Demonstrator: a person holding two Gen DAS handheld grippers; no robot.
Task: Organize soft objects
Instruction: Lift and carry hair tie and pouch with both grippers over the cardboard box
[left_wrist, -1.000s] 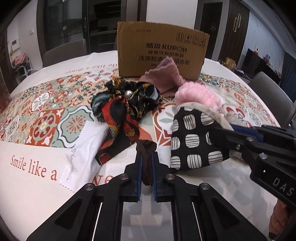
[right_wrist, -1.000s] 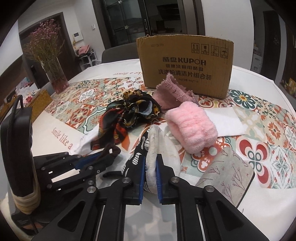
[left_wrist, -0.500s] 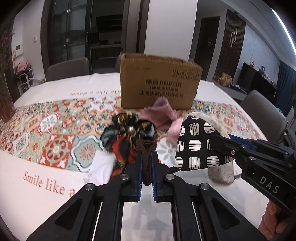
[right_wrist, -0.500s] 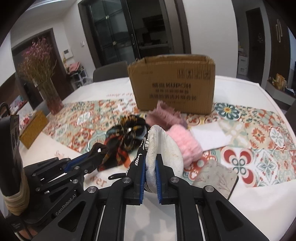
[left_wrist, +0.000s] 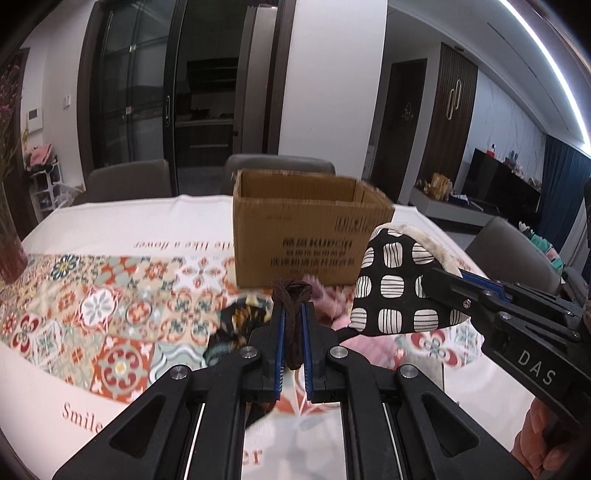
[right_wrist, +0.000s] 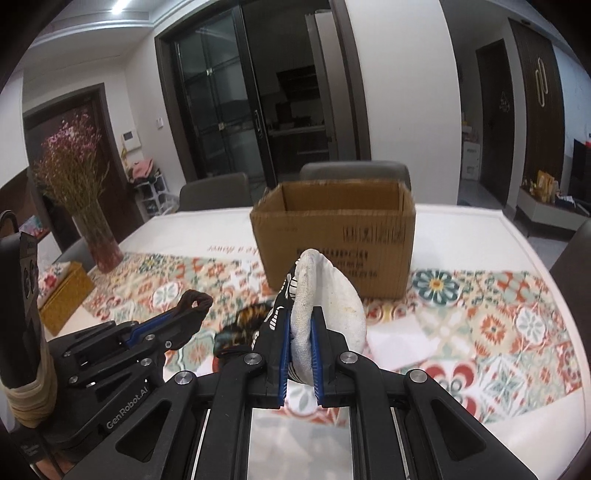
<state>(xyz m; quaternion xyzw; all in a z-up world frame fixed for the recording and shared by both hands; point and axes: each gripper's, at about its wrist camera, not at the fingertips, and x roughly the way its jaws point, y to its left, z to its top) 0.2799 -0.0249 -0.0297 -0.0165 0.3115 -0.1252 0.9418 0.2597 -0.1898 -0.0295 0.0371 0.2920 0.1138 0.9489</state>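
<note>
Vase of dried flowers (right_wrist: 79, 192): stands at the table's far left edge, about ten o'clock from the right-wrist camera, with a yellow box (right_wrist: 62, 291) just beside it.

Left gripper (left_wrist: 291, 325): clenched on a dark brown hair tie (left_wrist: 291, 295), whose loop pokes up past the blue pads. A second ago it sat low over the cloth pile; it now rides high, pointed at twelve o'clock toward the box.

Patterned scarf (left_wrist: 240, 321): left on the tablecloth (left_wrist: 110, 229) below the left gripper, blurred by the motion; the pink cloths (left_wrist: 332, 302) lie to its right, at the foot of the box.

Cardboard box (right_wrist: 332, 225): at twelve o'clock in both views. A second ago only its printed front showed; now its open top and bare inner walls are visible, so both loads have cleared rim height.

Black-and-white patterned pouch (left_wrist: 395, 288): off the table, carried at about two o'clock in the left-wrist view, its cream lining (right_wrist: 325, 295) facing the right camera.

Right gripper (right_wrist: 300, 343): closed firmly on the pouch's edge, lifted in step with the left.

What it means: both pickups look complete; carry to the box appears under way, with drops probably next. Several soft items remain on the table.
</note>
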